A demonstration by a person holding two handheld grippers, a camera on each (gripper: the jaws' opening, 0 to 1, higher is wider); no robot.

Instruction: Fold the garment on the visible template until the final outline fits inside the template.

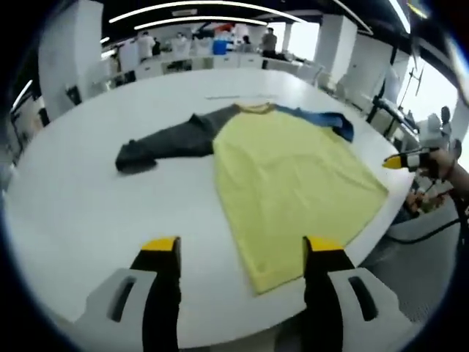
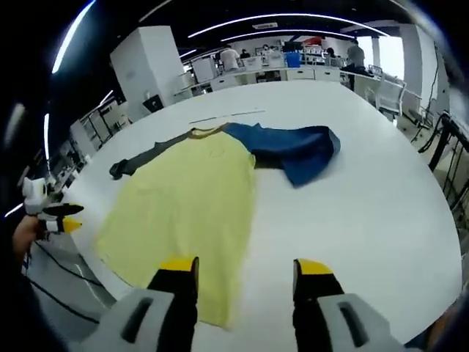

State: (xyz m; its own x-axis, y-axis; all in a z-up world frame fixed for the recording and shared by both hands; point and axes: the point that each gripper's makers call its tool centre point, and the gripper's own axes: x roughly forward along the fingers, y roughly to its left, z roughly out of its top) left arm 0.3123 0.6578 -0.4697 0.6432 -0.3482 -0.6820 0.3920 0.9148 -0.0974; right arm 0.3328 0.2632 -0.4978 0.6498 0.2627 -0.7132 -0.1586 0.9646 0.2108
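A long-sleeved garment lies flat on the white table, its yellow body spread toward me. One sleeve is dark grey, the other blue. In the right gripper view the yellow body is at centre left, the blue sleeve lies folded out to the right, and the grey sleeve runs off to the left. My left gripper hovers open just short of the hem. My right gripper is open over the hem's right corner. Both hold nothing. No template outline is discernible.
The other gripper's yellow tip shows past the table's right edge, and likewise at far left. A thin pale strip lies beyond the collar. Desks, chairs and people stand far behind the table.
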